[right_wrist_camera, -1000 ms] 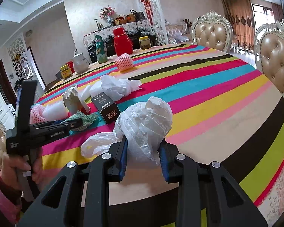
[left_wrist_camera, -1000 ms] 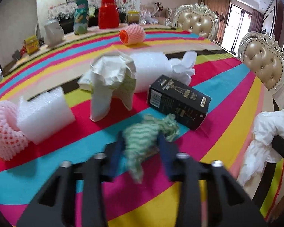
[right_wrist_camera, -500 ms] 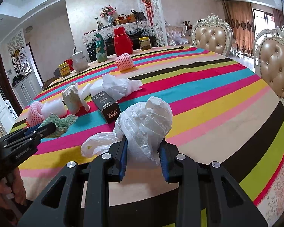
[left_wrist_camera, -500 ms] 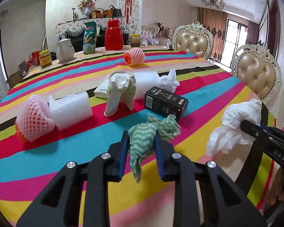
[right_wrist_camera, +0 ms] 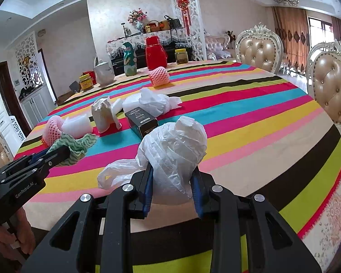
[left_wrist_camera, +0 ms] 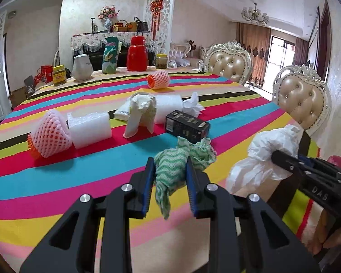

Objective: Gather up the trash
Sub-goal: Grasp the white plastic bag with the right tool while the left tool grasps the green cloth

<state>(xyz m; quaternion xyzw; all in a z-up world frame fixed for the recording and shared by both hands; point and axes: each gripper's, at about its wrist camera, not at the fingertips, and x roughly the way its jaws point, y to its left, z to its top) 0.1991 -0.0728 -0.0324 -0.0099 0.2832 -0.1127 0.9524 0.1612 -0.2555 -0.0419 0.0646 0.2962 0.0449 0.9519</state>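
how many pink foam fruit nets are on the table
2. One pink foam mesh fruit net lies at the table's left edge beside the white foam block; the other sits farther back near the red thermos jug.

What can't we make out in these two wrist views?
- Trash bin: in neither view.
- Black box label: too small, both views.
- White plastic bag contents: hidden by its crumpled film, right wrist view.
- Green cloth lower part: partly behind the left gripper fingers.

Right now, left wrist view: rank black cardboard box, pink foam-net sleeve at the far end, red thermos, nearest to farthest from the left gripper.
1. Black cardboard box: just beyond the left gripper, slightly right.
2. Pink foam-net sleeve: mid-table, straight ahead.
3. Red thermos: table's far edge, slightly left.
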